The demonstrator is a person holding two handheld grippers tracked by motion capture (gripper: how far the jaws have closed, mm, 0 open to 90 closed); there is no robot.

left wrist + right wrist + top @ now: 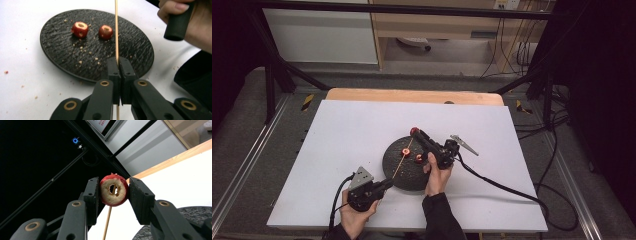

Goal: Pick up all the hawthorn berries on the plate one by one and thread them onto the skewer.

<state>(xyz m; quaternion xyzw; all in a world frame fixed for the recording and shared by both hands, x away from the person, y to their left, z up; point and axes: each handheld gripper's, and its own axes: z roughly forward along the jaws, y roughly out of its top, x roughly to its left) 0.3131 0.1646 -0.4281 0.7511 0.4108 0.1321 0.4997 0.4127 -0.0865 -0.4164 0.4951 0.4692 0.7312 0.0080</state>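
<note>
Now black plate [62, 62] has 2 cored red fruits [80, 29].

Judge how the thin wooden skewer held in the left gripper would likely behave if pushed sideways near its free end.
The skewer is long and very thin, clamped low by the left gripper, so it would probably flex and might snap. The red cored fruit in the right gripper sits on its tip, probably steadying that end. Its smooth round shaft may slip in the grip.
</note>
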